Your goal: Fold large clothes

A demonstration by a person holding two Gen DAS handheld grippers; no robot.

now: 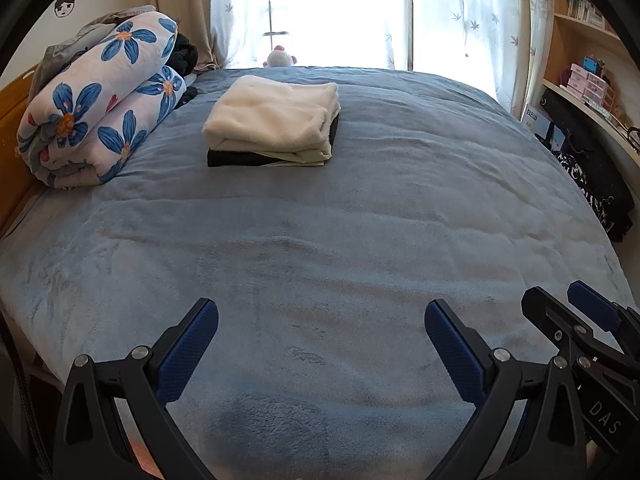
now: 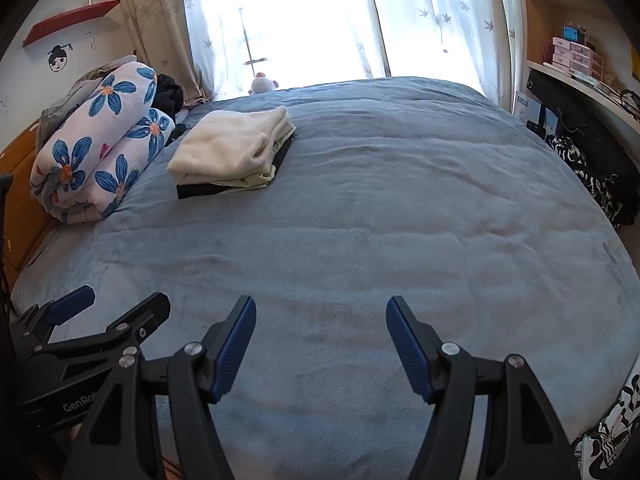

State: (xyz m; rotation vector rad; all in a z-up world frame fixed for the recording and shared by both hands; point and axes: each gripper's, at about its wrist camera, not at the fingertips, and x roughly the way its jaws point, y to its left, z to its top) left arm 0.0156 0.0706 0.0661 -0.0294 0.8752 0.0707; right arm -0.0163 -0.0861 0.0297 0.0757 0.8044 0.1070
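Left wrist view shows my left tongs (image 1: 321, 318) spread wide, blue pads apart, nothing between them and nothing touched; they hang over the near part of the bed (image 1: 360, 216). My right tongs (image 1: 560, 308) poke in at the lower right corner of that view, just beside my left ones, cut off by the frame edge. From the right wrist view my right tongs (image 2: 321, 316) also stand wide and bare, over plain blue cover. My left tongs (image 2: 120, 300) show there at the lower left, only partly seen.

Much is hard to read. The window (image 1: 320, 8) is blown out white, so what lies beyond the curtains (image 1: 472, 12) cannot be made out. A small toy (image 1: 280, 57) peeks over the far bed edge, its lower part hidden. Dark things behind the quilt (image 1: 100, 100) are mostly covered by it, and I cannot tell what they are. The shelves (image 1: 584, 40) on the right are bent and cropped by the lens rim.

The folded stack (image 1: 272, 120) lies on the far left part of the bed, well apart from both tongs: a cream fleece piece on top, a pale layer under it, a black piece at the bottom. It sits near the rolled flower quilt, not touching it.
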